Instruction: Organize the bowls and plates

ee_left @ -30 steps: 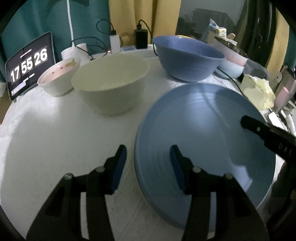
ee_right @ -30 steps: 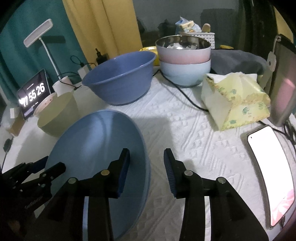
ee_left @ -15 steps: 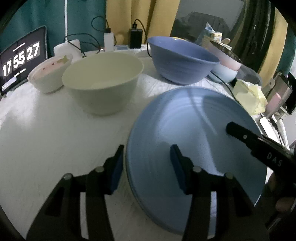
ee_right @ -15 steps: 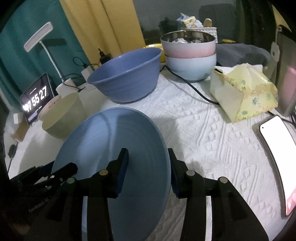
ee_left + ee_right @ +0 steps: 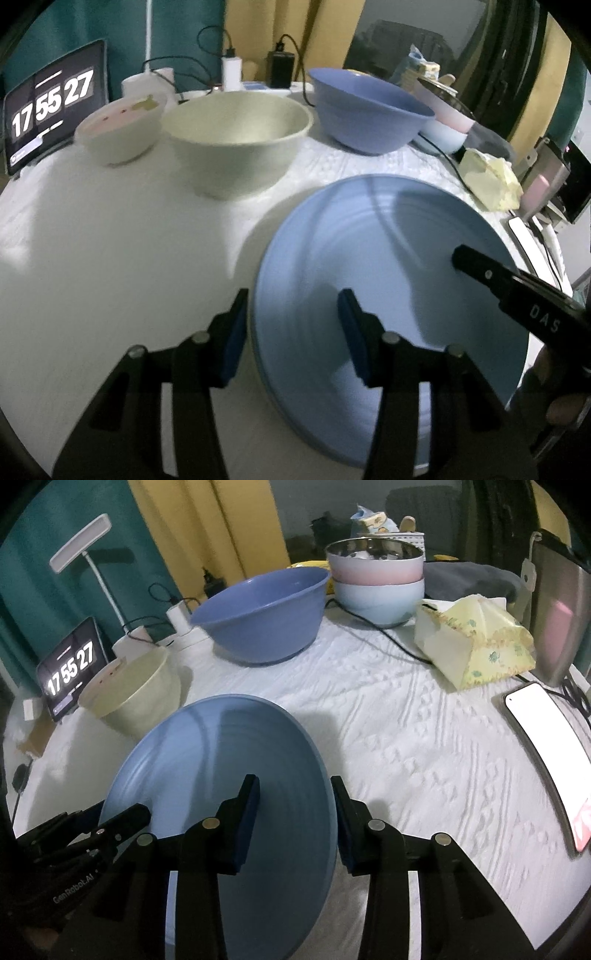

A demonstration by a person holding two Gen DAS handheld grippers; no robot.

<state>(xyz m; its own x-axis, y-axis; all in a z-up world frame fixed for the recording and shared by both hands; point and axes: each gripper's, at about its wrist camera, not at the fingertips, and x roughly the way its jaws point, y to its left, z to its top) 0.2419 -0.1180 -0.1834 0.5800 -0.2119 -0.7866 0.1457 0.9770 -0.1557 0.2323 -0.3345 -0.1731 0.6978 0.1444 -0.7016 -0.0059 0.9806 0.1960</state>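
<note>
A wide blue plate [image 5: 388, 240] [image 5: 221, 746] lies low over the white cloth; I cannot tell whether it rests on it. My left gripper [image 5: 293, 299] straddles its left rim, one finger outside and close to the edge, the other over the plate. Its tip shows at the plate's far side in the right wrist view, left gripper [image 5: 140, 812]. My right gripper [image 5: 294, 781] straddles the right rim, its outer finger against the edge, its jaws closing slightly. No pads pinch the plate. Behind stand a beige bowl [image 5: 236, 147], a blue bowl [image 5: 369, 114] and a small white bowl [image 5: 118, 129].
A pink bowl stacked in a pale blue one [image 5: 376, 576] stands at the back right, with a cable beside it. A yellow tissue pack [image 5: 476, 642] and a lit phone [image 5: 546, 746] lie to the right. A clock tablet [image 5: 51, 103] and a desk lamp [image 5: 81, 552] are at the left.
Both grippers have slid along the table, and the plate's rim now sits nearer each outer finger. The gap between the plate and the blue bowl has widened. The jaws look about as wide as before.
</note>
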